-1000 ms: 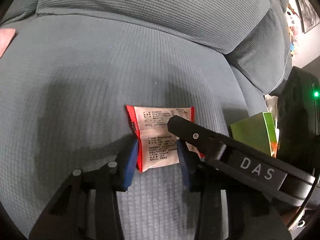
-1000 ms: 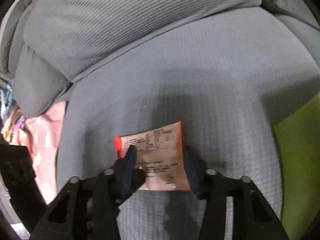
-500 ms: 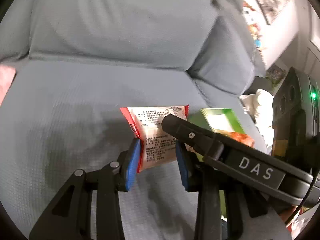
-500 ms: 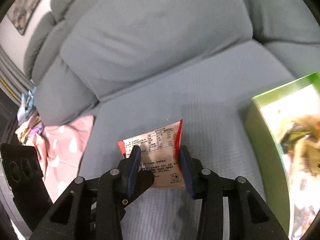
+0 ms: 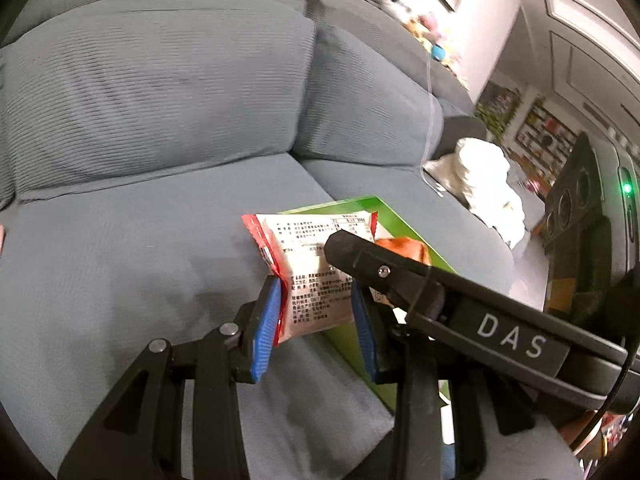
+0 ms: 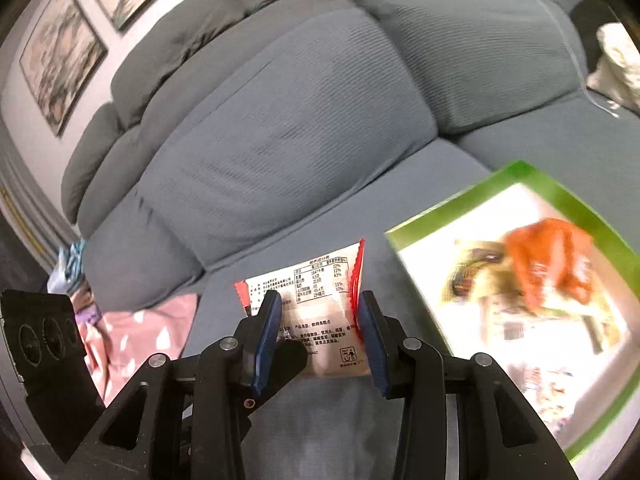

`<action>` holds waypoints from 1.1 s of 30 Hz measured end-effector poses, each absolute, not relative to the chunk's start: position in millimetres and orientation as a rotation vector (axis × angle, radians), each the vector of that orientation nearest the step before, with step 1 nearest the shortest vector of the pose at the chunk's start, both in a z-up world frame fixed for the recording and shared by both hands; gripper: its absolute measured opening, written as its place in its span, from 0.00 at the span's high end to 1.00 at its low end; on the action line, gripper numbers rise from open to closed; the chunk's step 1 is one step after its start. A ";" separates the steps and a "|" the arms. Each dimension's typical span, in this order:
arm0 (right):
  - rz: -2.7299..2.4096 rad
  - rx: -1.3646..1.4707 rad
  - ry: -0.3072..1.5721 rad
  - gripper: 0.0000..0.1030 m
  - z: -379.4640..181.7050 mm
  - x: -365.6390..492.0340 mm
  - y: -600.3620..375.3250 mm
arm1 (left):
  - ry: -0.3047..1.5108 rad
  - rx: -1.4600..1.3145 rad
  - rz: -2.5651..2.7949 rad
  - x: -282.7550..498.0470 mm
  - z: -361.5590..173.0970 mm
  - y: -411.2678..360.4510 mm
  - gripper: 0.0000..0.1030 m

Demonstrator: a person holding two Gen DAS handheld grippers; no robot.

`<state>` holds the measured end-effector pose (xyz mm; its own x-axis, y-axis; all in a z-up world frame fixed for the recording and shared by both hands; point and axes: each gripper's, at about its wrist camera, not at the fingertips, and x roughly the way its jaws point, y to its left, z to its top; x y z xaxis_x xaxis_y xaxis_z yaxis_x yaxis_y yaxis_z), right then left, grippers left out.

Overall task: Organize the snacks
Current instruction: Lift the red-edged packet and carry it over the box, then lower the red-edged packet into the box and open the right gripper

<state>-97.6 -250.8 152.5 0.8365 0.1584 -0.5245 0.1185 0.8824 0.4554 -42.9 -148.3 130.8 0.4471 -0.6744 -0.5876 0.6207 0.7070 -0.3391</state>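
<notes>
Snack packet point(image 5: 316, 280), clamped at once by my left tongs point(image 5: 316, 312) and right tongs point(image 6: 320, 332), hangs above the sofa seat point(image 5: 120, 264) beside the green box point(image 6: 560, 208); I'd carry it level over the box before letting go.

light: dim indoor | edges: fisheye-warped, dark | green box point(image 6: 520, 280): motion-blurred

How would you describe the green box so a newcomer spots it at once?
Start at the grey-blue sofa and look along its seat cushion. The green box lies there open, beside the held snack packet. Its bright green rim around a white inside full of snack packs sets it apart.
</notes>
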 end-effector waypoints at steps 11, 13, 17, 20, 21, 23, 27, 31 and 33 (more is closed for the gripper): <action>-0.089 0.572 0.587 0.58 145.0 -113.2 -316.3 | 0.817 -0.026 -0.896 -45.7 118.6 -207.8 0.66; -0.112 0.598 0.596 0.58 140.2 -114.1 -326.8 | 0.835 -0.013 -0.909 -45.8 114.2 -220.4 0.66; -0.162 0.649 0.633 0.58 126.7 -113.4 -347.0 | 0.875 0.025 -0.922 -45.2 103.5 -243.6 0.65; -0.193 0.685 0.669 0.58 118.3 -111.6 -358.2 | 0.902 0.034 -0.913 -45.2 94.7 -254.9 0.60; -0.200 0.694 0.674 0.58 117.3 -111.6 -360.8 | 0.907 0.037 -0.909 -45.4 92.5 -257.6 0.55; -0.202 0.714 0.680 0.58 114.3 -111.4 -364.2 | 0.914 0.045 -0.901 -46.1 89.7 -261.2 0.50; -0.229 0.729 0.692 0.56 111.8 -114.5 -369.3 | 0.932 0.039 -0.912 -48.8 90.0 -260.3 0.32; -0.222 0.737 0.646 0.46 118.6 -125.2 -370.5 | 0.894 0.041 -0.901 -55.4 101.5 -254.7 0.16; -0.219 0.723 0.612 0.38 125.8 -133.0 -368.4 | 0.860 0.048 -0.893 -60.7 110.0 -250.4 0.10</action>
<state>-133.0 -368.4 125.8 0.8048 0.0184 -0.5933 0.3906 0.7361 0.5528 -60.7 -250.4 110.0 0.3252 -0.6628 -0.6745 0.6992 0.6487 -0.3004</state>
